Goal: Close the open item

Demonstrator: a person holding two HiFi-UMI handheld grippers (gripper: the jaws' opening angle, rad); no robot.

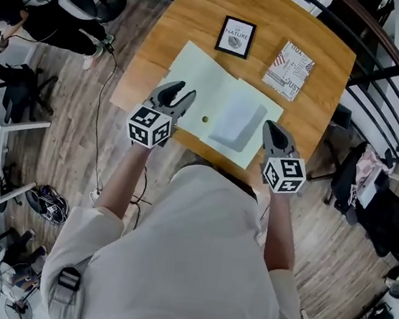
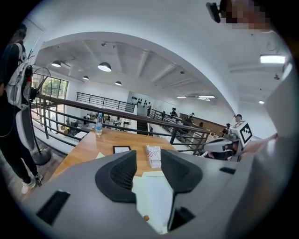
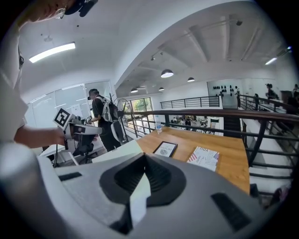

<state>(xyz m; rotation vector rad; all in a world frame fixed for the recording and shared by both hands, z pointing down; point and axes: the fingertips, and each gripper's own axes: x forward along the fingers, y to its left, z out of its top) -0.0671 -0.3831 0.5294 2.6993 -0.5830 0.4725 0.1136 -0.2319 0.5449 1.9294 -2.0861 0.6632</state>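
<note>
Head view: open folder [image 1: 199, 76] lies beneath left claw [image 1: 183, 92].

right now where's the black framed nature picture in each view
Head view: the framed picture sits top centre, beyond the open folder.
Left gripper view: framed picture just left of centre, small, on the wooden tabletop.
Right gripper view: framed picture near centre, seen at a slant.
Shared landmark: the patterned booklet lies to its right in all three.
</note>
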